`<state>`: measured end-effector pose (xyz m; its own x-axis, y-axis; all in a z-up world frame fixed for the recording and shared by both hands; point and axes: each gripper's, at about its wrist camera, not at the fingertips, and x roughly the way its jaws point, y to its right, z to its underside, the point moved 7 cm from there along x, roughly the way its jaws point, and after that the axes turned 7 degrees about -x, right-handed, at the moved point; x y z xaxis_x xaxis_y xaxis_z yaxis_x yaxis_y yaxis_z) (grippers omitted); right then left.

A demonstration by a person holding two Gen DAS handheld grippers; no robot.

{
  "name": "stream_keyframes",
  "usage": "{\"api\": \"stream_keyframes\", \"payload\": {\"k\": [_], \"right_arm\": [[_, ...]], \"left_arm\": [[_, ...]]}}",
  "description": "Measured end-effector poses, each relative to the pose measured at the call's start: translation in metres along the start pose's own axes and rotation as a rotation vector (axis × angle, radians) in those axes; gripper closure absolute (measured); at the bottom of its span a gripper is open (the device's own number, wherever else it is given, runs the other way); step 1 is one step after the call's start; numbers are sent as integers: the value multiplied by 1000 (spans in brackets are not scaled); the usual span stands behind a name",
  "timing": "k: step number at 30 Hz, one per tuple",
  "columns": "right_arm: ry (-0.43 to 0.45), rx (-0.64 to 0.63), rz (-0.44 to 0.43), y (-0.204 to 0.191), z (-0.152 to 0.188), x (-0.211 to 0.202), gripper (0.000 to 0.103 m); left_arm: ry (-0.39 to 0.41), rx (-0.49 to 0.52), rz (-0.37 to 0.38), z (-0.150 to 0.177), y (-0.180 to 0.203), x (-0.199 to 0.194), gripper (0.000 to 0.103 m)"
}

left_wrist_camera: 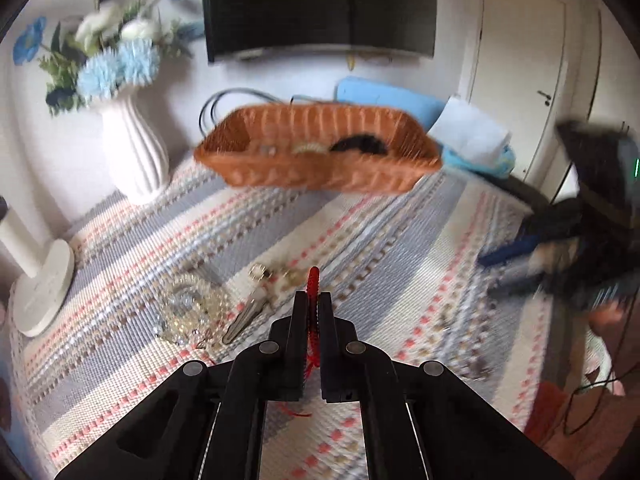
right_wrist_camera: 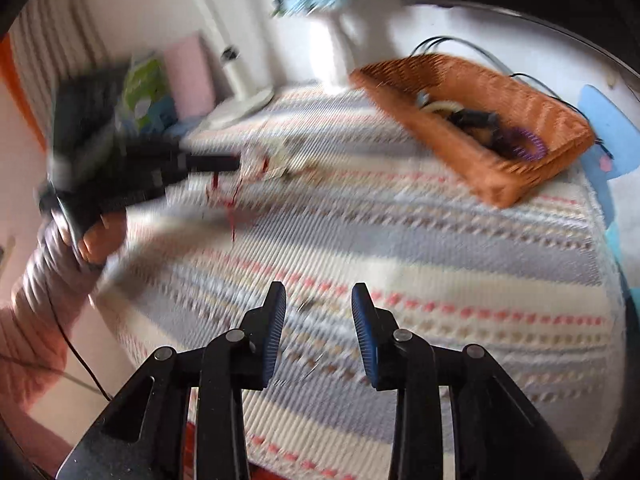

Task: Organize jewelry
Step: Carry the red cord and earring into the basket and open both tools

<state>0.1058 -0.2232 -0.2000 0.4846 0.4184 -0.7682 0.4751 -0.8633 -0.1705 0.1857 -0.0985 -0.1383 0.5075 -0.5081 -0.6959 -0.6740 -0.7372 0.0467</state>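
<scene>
left hand-held gripper (left_wrist_camera: pixel 313 300): jaws together, clamped on a red beaded strand (left_wrist_camera: pixel 313 280) whose tip sticks out just past the fingertips and whose red cord trails back below the jaws. just beyond and to the left of its tips, lying on the striped woven cloth (left_wrist_camera: pixel 400 264): a silver hair clip (left_wrist_camera: pixel 245 316), a small gold-toned piece (left_wrist_camera: pixel 260 271) too blurred to name, and, farther left, a heap of clear beaded jewelry (left_wrist_camera: pixel 188 310). well ahead of the tips: an orange wicker basket (left_wrist_camera: pixel 320 172) on the cloth, holding a pale ring-shaped item (left_wrist_camera: pixel 308 147) and a dark item (left_wrist_camera: pixel 362 146). far left of this hand-held gripper: a white lamp base (left_wrist_camera: pixel 42 292); ahead-left, a white ribbed vase (left_wrist_camera: pixel 134 152) with blue and white flowers (left_wrist_camera: pixel 116 66). ahead, on the wall: a dark screen (left_wrist_camera: pixel 320 4). right hand-held gripper (right_wrist_camera: pixel 319 298): jaws apart, blue-faced pads (right_wrist_camera: pixel 276 336) showing, nothing gripped, cloth beneath; a small thin item lies blurred on the cloth between the fingers, unidentifiable. ahead-right of it: the same basket, with a purple coil (right_wrist_camera: pixel 530 146) among dark pieces. ahead-left of it: the left hand-held gripper held by a hand (right_wrist_camera: pixel 100 236) in a pink quilted sleeve (right_wrist_camera: pixel 36 320), red cord hanging from its tips. counter under the cloth not visible.
</scene>
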Motion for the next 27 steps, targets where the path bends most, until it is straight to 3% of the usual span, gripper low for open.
{"api": "stream_keyframes", "payload": {"k": [2, 7, 12, 13, 15, 16, 21, 27], "right_arm": [[-24, -33, 18, -11, 6, 4, 66], [-13, -143, -44, -48, 13, -8, 66], [-80, -218, 0, -63, 26, 12, 67], [-93, -227, 4, -64, 28, 17, 69], [-108, -256, 34, -65, 32, 22, 89], [-106, -271, 60, -65, 31, 23, 90], [-12, -264, 78, -58, 8, -4, 90], [176, -181, 168, -12, -54, -78, 90]], "left_arm": [[16, 5, -18, -5, 8, -10, 99], [33, 20, -46, -10, 23, -31, 99], [36, 31, -53, -14, 27, -37, 99], [31, 33, -61, -15, 26, -38, 99], [33, 36, -71, -17, 25, -41, 99], [37, 32, -70, -19, 25, -44, 99], [78, 0, -52, -38, 22, -62, 99], [131, -3, -40, -79, 26, -75, 99]]}}
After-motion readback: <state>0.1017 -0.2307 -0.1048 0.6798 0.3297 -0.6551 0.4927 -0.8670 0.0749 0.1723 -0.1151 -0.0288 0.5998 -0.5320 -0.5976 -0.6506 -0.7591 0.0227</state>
